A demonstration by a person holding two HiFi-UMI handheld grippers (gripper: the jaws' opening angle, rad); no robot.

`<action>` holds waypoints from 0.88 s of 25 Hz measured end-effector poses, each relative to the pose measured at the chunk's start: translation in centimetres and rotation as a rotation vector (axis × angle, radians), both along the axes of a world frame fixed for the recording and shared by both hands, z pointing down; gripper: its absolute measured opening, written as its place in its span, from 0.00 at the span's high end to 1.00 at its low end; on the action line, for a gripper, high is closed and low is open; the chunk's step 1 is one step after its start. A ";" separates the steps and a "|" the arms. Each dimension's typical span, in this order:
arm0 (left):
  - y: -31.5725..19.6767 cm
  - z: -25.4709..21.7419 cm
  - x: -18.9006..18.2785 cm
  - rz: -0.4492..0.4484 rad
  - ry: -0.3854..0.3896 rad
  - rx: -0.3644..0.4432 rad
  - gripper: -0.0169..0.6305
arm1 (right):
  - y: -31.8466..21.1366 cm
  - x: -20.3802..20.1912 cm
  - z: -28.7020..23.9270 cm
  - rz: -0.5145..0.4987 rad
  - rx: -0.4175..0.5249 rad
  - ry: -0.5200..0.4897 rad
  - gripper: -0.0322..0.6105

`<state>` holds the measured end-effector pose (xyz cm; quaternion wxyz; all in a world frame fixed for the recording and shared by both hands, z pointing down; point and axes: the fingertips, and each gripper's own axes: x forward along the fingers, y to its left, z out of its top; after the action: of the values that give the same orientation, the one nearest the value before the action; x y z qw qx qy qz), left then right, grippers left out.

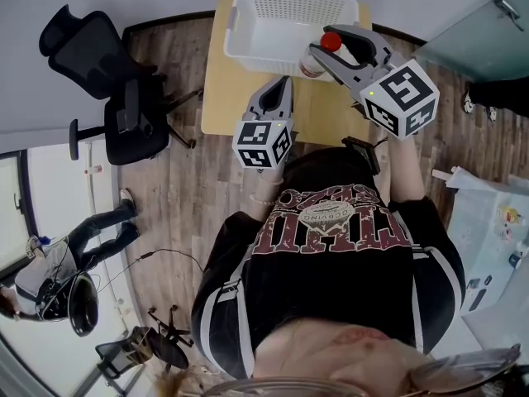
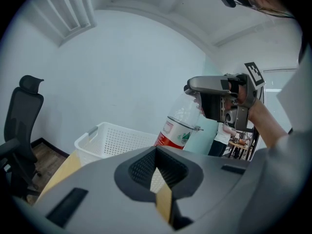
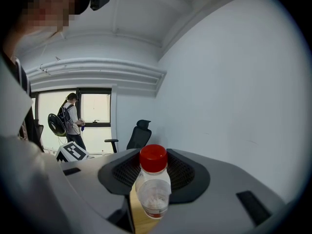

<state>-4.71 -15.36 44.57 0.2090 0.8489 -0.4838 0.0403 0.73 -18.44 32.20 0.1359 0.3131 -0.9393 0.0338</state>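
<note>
Right tongs [image 1: 325, 56] clamp bottle [image 1: 331, 41] over basket [image 1: 273, 63] rim.

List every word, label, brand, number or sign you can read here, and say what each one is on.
No text is clear enough to quote.
Bottle label: red and white with a green mark; the print is too small to read.
Black T-shirt: large pale lettering, upside down and warped in the head view; not legible.
Marker cubes: black-and-white square patterns only, no words or numbers.
</note>
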 end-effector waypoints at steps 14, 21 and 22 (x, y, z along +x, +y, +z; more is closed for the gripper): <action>0.1 0.3 -0.7 -0.023 -0.004 -0.007 0.90 | 1.8 -0.9 1.7 -0.053 -0.041 -0.004 0.68; 0.5 0.3 -0.5 -0.026 -0.010 -0.009 0.90 | 2.3 -0.6 3.4 -0.060 -0.072 -0.006 0.68; 0.5 0.3 -0.4 -0.026 -0.010 -0.008 0.90 | 2.4 -0.4 3.6 -0.057 -0.078 -0.005 0.68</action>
<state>-5.09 -14.83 44.85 0.2105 0.8415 -0.4957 0.0440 0.31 -16.08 35.85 0.1466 0.2805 -0.9462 0.0675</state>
